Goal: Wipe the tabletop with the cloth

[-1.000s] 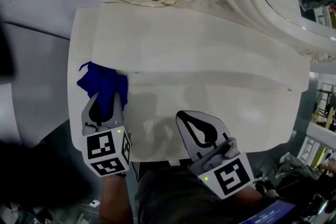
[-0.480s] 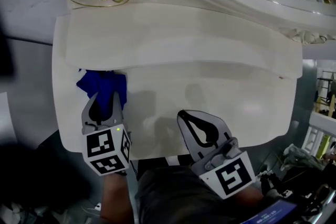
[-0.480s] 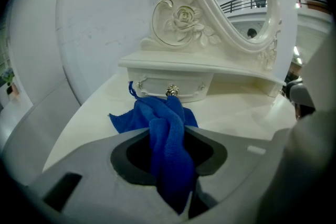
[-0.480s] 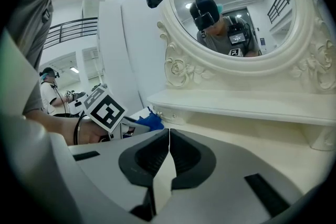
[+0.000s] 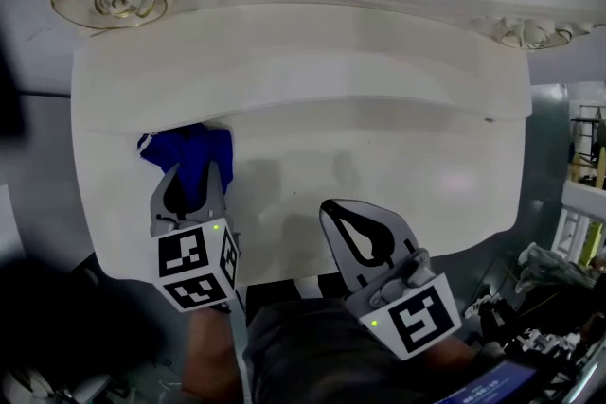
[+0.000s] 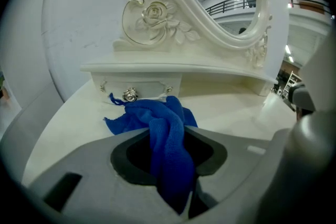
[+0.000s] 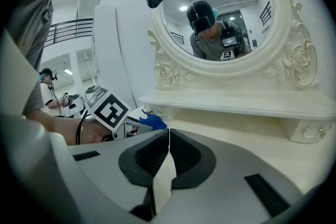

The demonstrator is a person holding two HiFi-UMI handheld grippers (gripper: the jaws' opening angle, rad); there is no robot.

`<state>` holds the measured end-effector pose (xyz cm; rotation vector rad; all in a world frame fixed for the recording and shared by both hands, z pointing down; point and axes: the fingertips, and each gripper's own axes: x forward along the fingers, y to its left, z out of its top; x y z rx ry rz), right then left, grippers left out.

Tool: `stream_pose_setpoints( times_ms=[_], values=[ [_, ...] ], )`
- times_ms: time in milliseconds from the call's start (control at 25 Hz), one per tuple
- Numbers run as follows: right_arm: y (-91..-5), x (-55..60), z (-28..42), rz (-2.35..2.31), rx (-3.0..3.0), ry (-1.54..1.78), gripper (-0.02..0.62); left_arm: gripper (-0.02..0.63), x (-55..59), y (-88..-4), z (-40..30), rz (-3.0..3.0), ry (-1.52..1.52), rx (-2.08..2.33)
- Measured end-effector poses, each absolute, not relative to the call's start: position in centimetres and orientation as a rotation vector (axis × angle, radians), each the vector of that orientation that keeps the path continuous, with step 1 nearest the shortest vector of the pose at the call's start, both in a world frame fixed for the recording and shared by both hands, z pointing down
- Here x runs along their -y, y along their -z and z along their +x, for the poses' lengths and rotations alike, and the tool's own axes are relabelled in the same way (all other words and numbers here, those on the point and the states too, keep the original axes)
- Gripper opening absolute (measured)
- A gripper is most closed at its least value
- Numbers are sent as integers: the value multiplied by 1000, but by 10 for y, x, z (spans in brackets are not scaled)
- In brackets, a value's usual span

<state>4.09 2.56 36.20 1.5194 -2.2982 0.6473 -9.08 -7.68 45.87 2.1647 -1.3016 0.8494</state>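
A blue cloth (image 5: 189, 154) lies bunched on the white tabletop (image 5: 407, 166), near its left end and below the raised shelf. My left gripper (image 5: 192, 171) is shut on the cloth's near end. In the left gripper view a fold of the cloth (image 6: 169, 157) runs down between the jaws, and the rest spreads on the table in front of a small drawer knob (image 6: 130, 95). My right gripper (image 5: 328, 204) hovers over the table's front middle, shut and holding nothing. From the right gripper view (image 7: 168, 132), the cloth (image 7: 152, 122) shows beyond the left gripper's marker cube (image 7: 107, 107).
A carved white mirror frame (image 5: 123, 0) and a raised shelf (image 5: 284, 43) run along the back of the table. The oval mirror (image 7: 223, 8) reflects the person. The table's front edge (image 5: 284, 274) lies just under both grippers. Cluttered floor (image 5: 559, 298) shows at the right.
Both grippers have moved to the right along the table, the left one dragging the blue cloth away from the table's left edge. Neither gripper's jaws have changed.
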Motion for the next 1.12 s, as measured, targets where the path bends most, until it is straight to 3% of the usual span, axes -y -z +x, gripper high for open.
stream_pose_setpoints(
  times_ms=[1120],
  values=[
    [-352, -99, 165, 1721, 2209, -640, 15, 149, 21, -458, 58, 2326, -901, 1119]
  ],
)
